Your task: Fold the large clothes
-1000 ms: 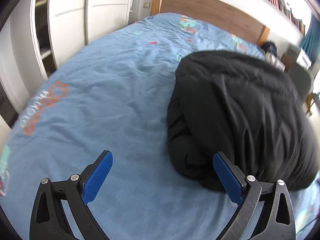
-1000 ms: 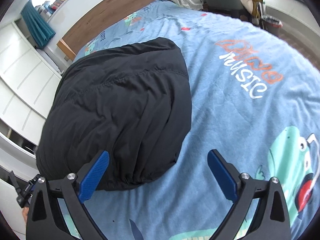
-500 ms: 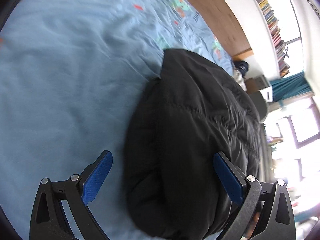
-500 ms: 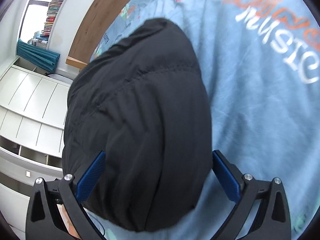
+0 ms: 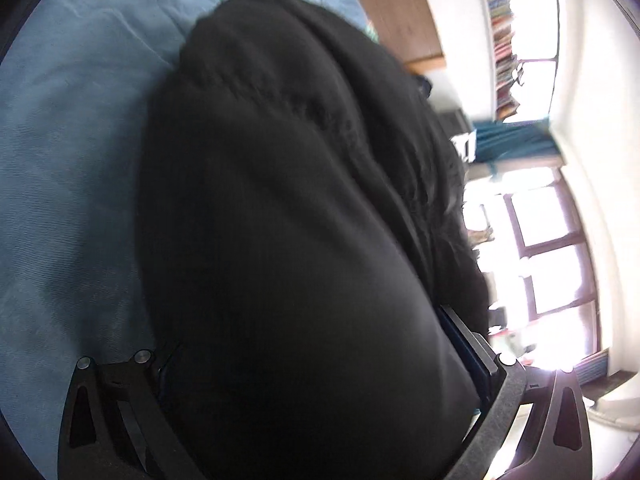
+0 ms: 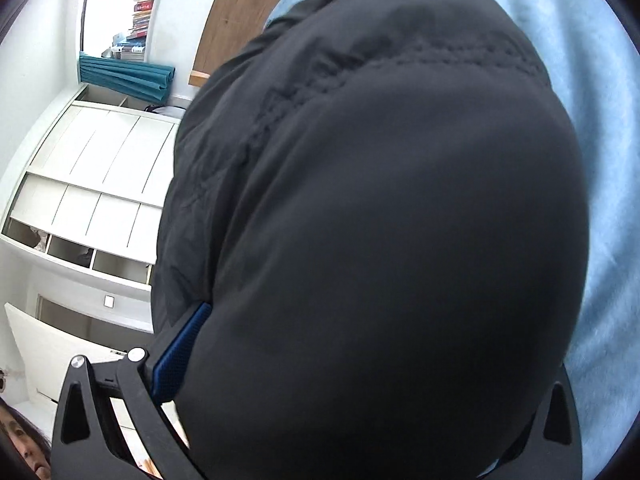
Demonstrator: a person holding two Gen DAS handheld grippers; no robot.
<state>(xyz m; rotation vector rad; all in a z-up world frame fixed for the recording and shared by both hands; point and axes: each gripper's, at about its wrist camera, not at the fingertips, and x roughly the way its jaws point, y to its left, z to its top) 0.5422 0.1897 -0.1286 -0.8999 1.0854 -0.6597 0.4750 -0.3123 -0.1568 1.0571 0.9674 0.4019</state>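
On the blue bedsheet (image 5: pixel 60 168) lay the black padded jacket (image 5: pixel 300 220) — bundled into a rounded mound, a stitched seam across its top. Both grippers stood spread wide with the bulk pushed between their fingers. The left gripper (image 5: pixel 320 360) showed only its right blue pad, touching the fabric; the right gripper (image 6: pixel 360 360) only its left. Whether either clamped anything I couldn't tell. Only the right view showed white cabinets (image 6: pixel 96 184); only the left, a bright window (image 5: pixel 548 248).

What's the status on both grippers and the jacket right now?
Left gripper and right gripper: jaws wide, straddling the black jacket, not clamped. Jacket bundled on the blue bedsheet. Nothing in the way.
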